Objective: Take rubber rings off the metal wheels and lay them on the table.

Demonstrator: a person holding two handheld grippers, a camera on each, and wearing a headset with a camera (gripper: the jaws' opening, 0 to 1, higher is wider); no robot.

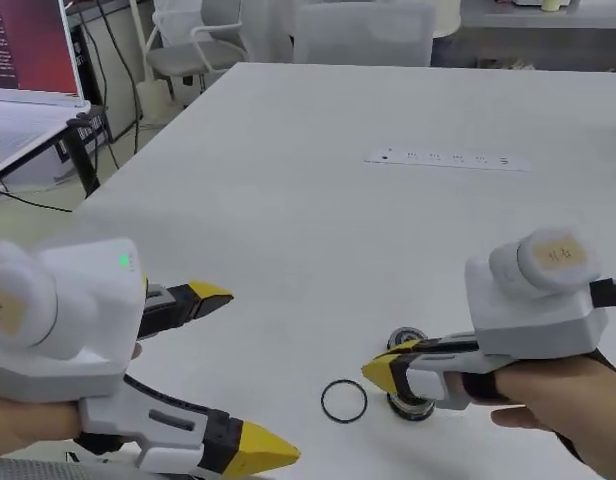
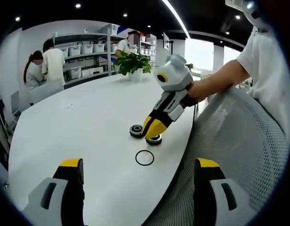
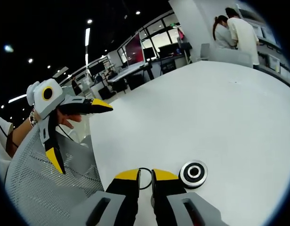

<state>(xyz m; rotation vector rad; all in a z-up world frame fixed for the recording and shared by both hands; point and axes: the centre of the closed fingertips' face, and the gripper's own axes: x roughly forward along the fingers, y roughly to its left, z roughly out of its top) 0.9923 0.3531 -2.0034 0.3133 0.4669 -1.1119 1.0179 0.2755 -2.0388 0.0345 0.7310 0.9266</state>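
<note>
White table (image 1: 318, 200) in the head view, power strip (image 1: 448, 159) far across, chairs (image 1: 188, 45) beyond. Left gripper (image 1: 256, 375) low left, jaws spread wide, empty. Right gripper (image 1: 380, 372) tipped over one metal wheel (image 1: 413, 406); rubber ring (image 1: 344, 401) flat on the table just beside. Left gripper view: shelves (image 2: 84, 49), potted plant (image 2: 132, 63), people (image 2: 51, 63) behind the table. Right gripper view: own jaws nearly together, nothing seen between; second wheel (image 3: 194, 173) beside them.

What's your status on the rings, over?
Left claw wide open. Right claw nearly closed at near wheel, grip unclear. One ring loose on table; second wheel beside. Nothing blocking.
</note>
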